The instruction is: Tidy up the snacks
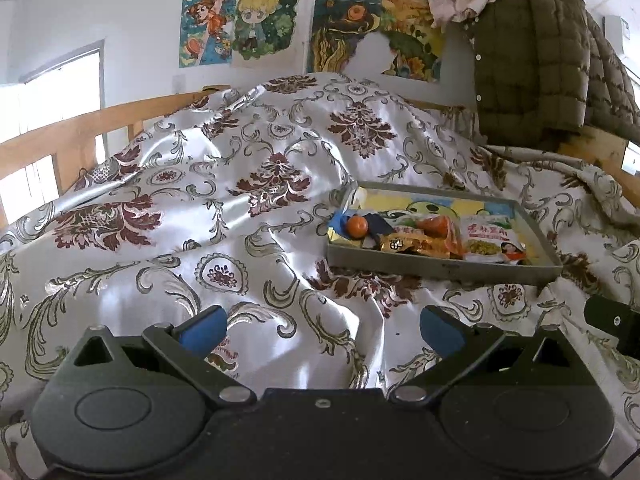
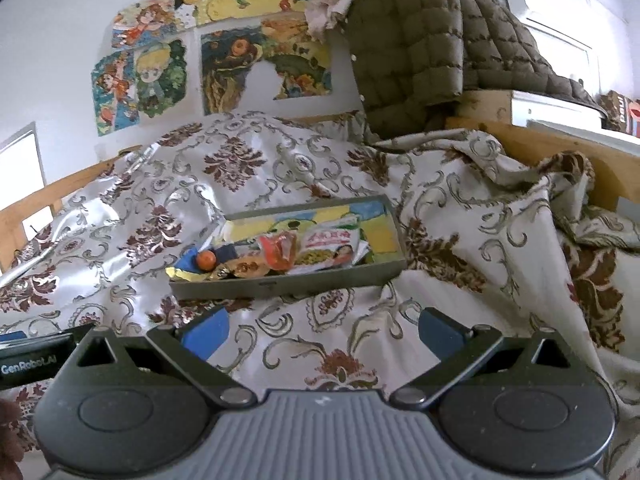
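Note:
A grey tray [image 1: 440, 267] lies on the bedspread, also in the right wrist view [image 2: 288, 285]. In it are an orange ball [image 1: 357, 226] [image 2: 206, 259], an orange snack packet [image 1: 438, 229] [image 2: 280, 250], a white and green packet [image 1: 490, 238] [image 2: 330, 249] and a gold wrapper [image 1: 400, 245]. My left gripper [image 1: 322, 330] is open and empty, well short of the tray and to its left. My right gripper [image 2: 322, 332] is open and empty, in front of the tray.
A shiny floral bedspread [image 1: 224, 184] covers the bed in folds. A wooden bed rail [image 1: 60, 140] runs along the left. An olive quilted jacket [image 1: 536, 56] hangs at the back right. Cartoon posters [image 1: 248, 20] cover the wall. The other gripper's body [image 2: 32, 354] shows at the left edge.

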Demonstrator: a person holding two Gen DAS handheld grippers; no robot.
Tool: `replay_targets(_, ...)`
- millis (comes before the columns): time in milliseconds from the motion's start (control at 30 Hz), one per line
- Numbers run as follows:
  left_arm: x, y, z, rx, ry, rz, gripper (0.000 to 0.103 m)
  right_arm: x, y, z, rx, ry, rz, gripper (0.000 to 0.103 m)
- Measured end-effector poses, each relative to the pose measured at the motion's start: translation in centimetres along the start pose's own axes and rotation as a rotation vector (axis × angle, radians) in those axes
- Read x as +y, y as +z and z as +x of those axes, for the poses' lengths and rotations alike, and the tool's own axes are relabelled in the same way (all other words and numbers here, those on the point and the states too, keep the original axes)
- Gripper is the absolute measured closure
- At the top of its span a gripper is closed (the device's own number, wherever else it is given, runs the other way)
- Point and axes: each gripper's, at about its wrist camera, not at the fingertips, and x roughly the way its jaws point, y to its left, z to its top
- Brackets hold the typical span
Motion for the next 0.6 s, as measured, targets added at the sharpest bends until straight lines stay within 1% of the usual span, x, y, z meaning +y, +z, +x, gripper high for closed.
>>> replay_targets(167,-0.15,-0.34,0.42,0.022,0.003,0.005,0.001,0.03,-0.26,0.11,0.011,0.001,-0.003,0.0)
replay_targets(333,-0.19,-0.48,0.7,0.03,0.003,0.007,0.001,0.35,-0.36,0.47,0.027,0.003,-0.025,0.0)
replay_targets(600,-0.34,-0.77,0.83,0.037,0.007,0.014,0.001,0.33,-0.54,0.75,0.049,-0.005,-0.026,0.0)
